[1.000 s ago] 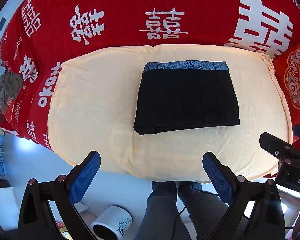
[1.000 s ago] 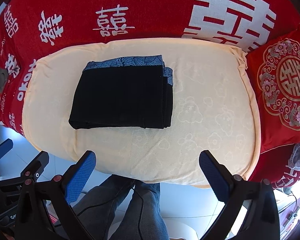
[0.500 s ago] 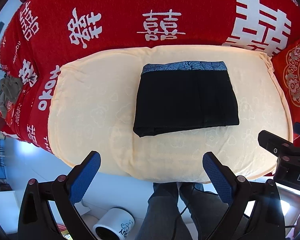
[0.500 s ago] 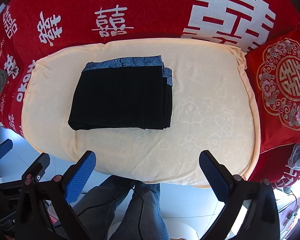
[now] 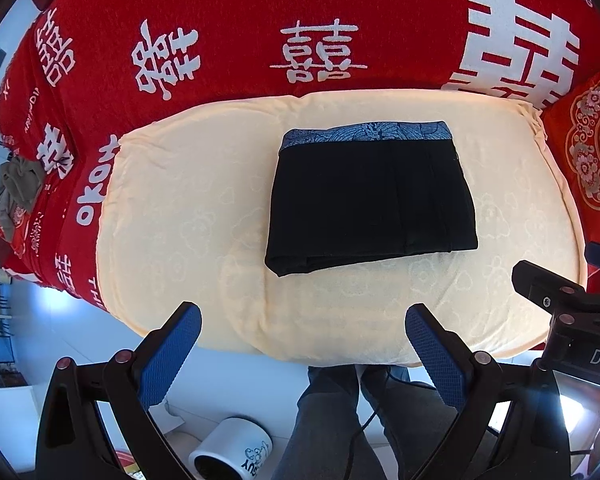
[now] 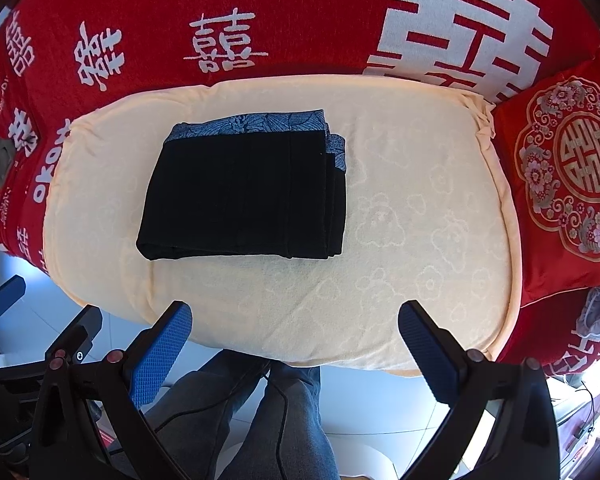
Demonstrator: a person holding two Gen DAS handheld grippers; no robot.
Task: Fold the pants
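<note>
Black pants (image 5: 370, 200) with a blue patterned waistband lie folded into a neat rectangle on a cream cushion (image 5: 172, 208). They also show in the right wrist view (image 6: 244, 196), left of the cushion's (image 6: 420, 208) middle. My left gripper (image 5: 302, 344) is open and empty, held above the cushion's near edge, clear of the pants. My right gripper (image 6: 294, 340) is open and empty too, near the front edge and to the right of the pants. The right gripper's body shows at the right edge of the left wrist view (image 5: 568, 312).
A red sofa cover (image 5: 260, 20) with white characters rises behind the cushion. A red embroidered pillow (image 6: 572, 184) lies at the right. A white mug (image 5: 232, 452) stands on the floor below. The person's legs (image 6: 276, 412) are in front of the cushion.
Both grippers have drifted very slightly; the pants stay folded and still on the cushion. Both grippers stay open.
</note>
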